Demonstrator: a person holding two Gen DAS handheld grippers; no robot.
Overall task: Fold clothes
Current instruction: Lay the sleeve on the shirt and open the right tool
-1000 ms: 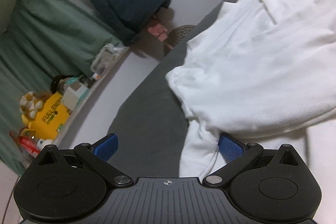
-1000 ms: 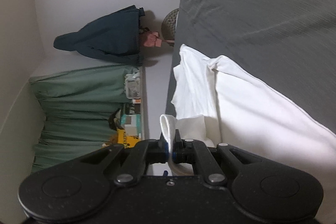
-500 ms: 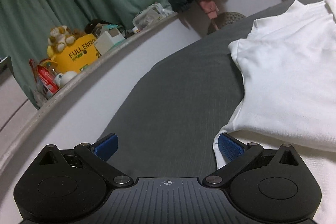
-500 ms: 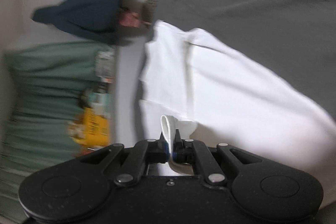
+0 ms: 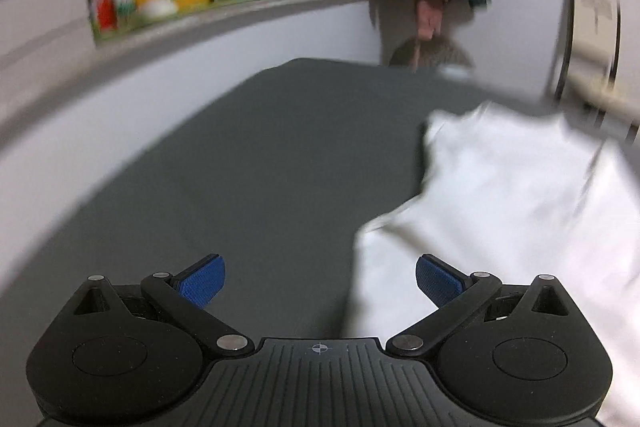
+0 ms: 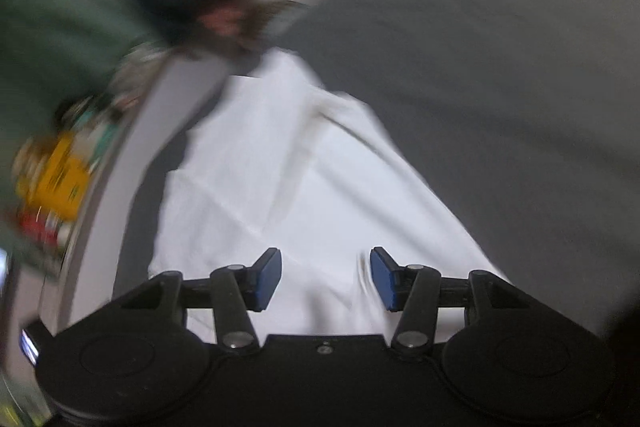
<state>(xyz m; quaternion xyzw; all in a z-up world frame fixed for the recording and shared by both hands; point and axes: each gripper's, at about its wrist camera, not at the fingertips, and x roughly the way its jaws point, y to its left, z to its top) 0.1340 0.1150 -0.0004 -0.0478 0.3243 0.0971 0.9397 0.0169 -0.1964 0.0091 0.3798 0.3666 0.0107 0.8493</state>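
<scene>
- Left gripper (image 5: 318,283): blue pads spread wide, nothing between them; it sits over the grey bed (image 5: 248,167), with the white garment (image 5: 500,211) from about 1 to 4 o'clock in its view, the cloth edge passing just under the right-hand pad
- Right gripper (image 6: 325,277): pads likewise parted, holding nothing; it hovers over the white garment (image 6: 288,187), which fills its view from 12 down to 6 o'clock. A thin pale streak beside the right-hand pad is too blurred to identify
- Both views are motion-smeared, the right more so; fine detail unreliable
- Garment position: lies on the bed, near the low white wall and the ledge (image 5: 172,23) at 10 to 11 o'clock in the left view; bare grey bed at 1 to 3 o'clock in the right view
- Garment appearance: plain white, soft knit-like cloth. Right view shows a straight diagonal line across it and a raised layer edge toward 12 o'clock, so at least one layer seems to lie over another. Outline irregular, not a neat rectangle. Sleeves and collar cannot be made out
- Progress, judged: some overlap of layers is present, which fits a partial fold; the loose, uneven outline suggests squaring-up and further folds remain. How many folds are in cannot be told
- Handling, judged: limp cloth, likely to slump or drag when lifted by one edge
</scene>
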